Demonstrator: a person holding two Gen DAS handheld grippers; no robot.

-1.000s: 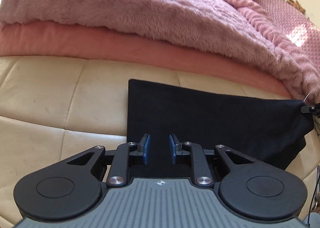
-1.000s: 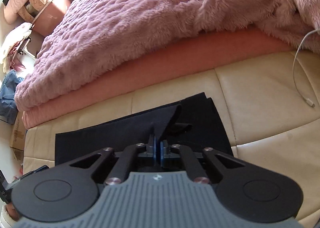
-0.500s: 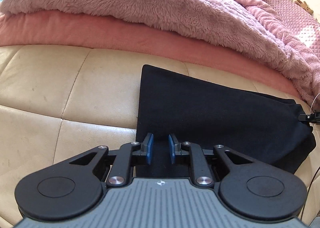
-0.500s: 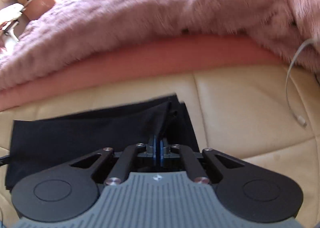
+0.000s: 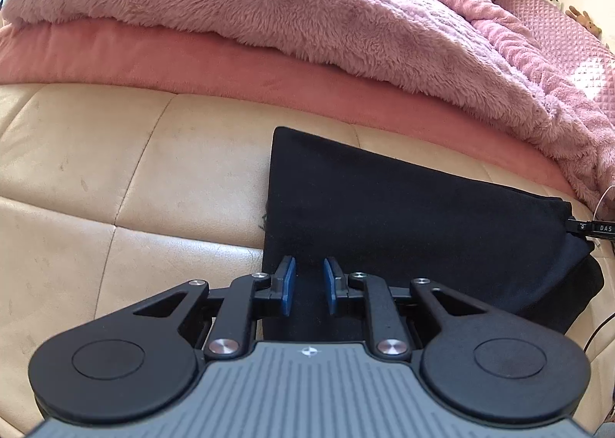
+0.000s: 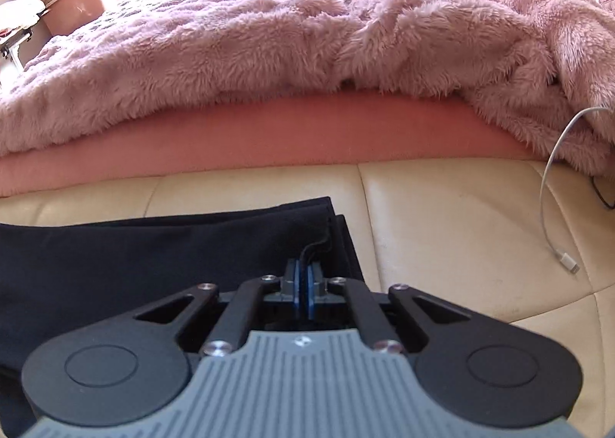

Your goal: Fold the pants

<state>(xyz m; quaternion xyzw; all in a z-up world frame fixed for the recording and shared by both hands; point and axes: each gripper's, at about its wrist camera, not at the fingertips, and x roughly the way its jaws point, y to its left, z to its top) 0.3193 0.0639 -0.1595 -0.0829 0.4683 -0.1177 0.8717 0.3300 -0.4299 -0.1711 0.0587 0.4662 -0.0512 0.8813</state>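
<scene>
Two tongs are in view over a cream leather bed base (image 5: 115,176). Black pants (image 5: 403,215) lie flat on the leather, folded lengthwise, their long far edge running near the pink sheet (image 5: 230,65) that borders the cushion, under a fluffy pink blanket (image 5: 269,4). Left tongs (image 5: 309,286): blue pads part-way open, hovering at the near corner of the pants' left end; black cloth shows in the gap, but the pads do not press on it. Right tongs (image 6: 302,294): pads fully closed on a raised fold of the pants' (image 6: 153,257) right end, the pinched cloth rising as a small ridge just ahead of the tips. White charging cable (image 6: 546,207) lies on the leather to the right, well apart from the pants.
</scene>
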